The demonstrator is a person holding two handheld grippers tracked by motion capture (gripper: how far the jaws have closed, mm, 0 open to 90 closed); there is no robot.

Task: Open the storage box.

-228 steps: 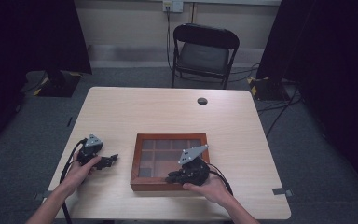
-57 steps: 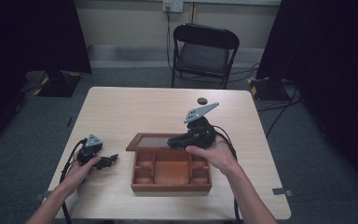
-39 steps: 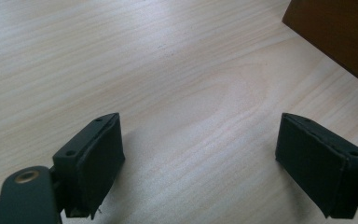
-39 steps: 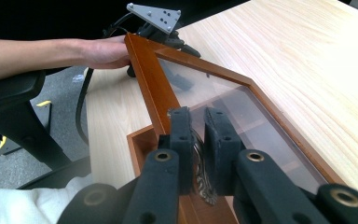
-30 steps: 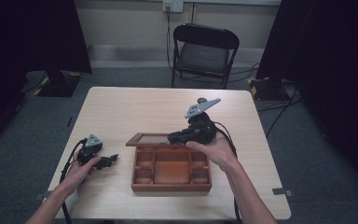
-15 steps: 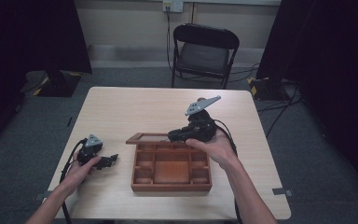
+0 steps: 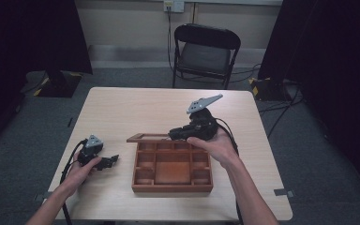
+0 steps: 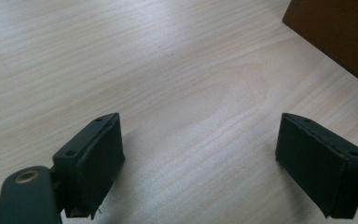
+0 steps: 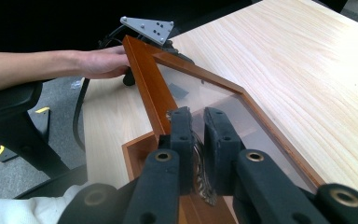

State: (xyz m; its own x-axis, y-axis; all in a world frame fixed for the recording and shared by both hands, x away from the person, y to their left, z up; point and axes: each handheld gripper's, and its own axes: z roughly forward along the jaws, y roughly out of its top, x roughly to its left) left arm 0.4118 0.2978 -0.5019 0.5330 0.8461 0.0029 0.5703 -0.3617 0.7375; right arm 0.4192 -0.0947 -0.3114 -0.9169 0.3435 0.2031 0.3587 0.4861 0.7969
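Observation:
A brown wooden box (image 7: 171, 188) with several compartments stands on the table, its top uncovered. Its glass-paned lid (image 7: 146, 138) is raised over the far edge. My right gripper (image 7: 174, 134) is shut on the lid's free edge. In the right gripper view the jaws (image 9: 196, 116) pinch a small metal clasp (image 9: 201, 184) on the lid's frame (image 9: 145, 77). My left gripper (image 7: 113, 161) rests on the table left of the box. Its jaws stand open over bare wood in the left gripper view (image 8: 200, 125), with a box corner (image 8: 335, 32) at the upper right.
The light wooden table (image 7: 136, 108) has bare room behind and left of the box. A black folding chair (image 7: 206, 51) stands beyond the far edge. Cables trail from both grippers. The person's left hand (image 9: 103, 63) appears past the lid.
Since the earliest frame my right gripper has swung the lid from flat on the box up to its raised position. Over the last second nothing has visibly moved. The left gripper stayed put.

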